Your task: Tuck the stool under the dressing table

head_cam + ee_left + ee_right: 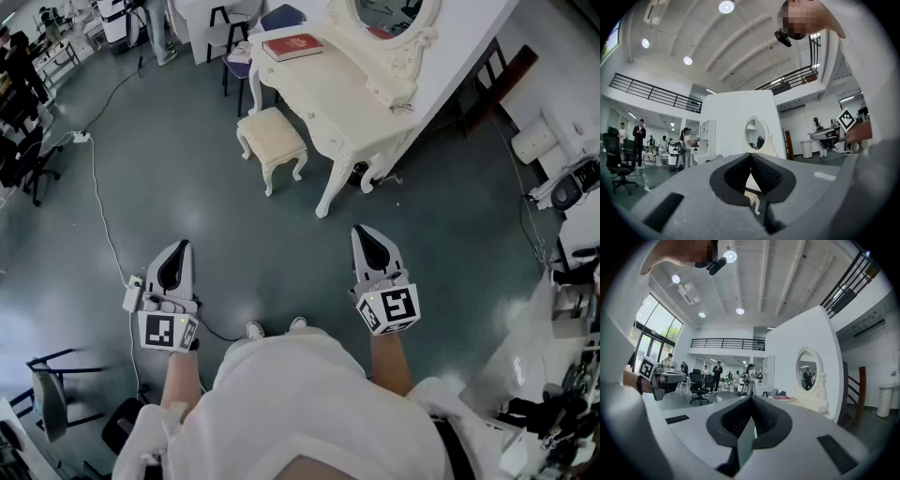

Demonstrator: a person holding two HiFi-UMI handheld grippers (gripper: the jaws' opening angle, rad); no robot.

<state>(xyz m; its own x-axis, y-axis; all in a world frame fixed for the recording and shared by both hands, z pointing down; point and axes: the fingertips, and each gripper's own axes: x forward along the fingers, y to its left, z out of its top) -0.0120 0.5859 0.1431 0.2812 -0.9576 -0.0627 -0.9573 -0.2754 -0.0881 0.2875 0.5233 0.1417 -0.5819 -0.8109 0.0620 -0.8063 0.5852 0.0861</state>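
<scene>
A cream stool (pixel 272 139) with curved legs stands on the grey floor, just left of the white dressing table (pixel 330 98) and outside it. The table carries an oval mirror (pixel 394 23) and a red book (pixel 292 46). My left gripper (pixel 181 251) and right gripper (pixel 366 236) are held level near my body, well short of the stool, both shut with nothing in them. In the left gripper view the jaws (pixel 751 157) meet below the mirror (pixel 756 133). From the right gripper (pixel 751 399) I see the mirror (pixel 807 376) and the book (pixel 782 398).
A white cable (pixel 103 225) runs across the floor to a power strip (pixel 132 292) by my left gripper. A black office chair (pixel 28 159) stands far left and a blue chair (pixel 246 58) behind the table. Equipment (pixel 567 187) crowds the right edge. People stand in the background.
</scene>
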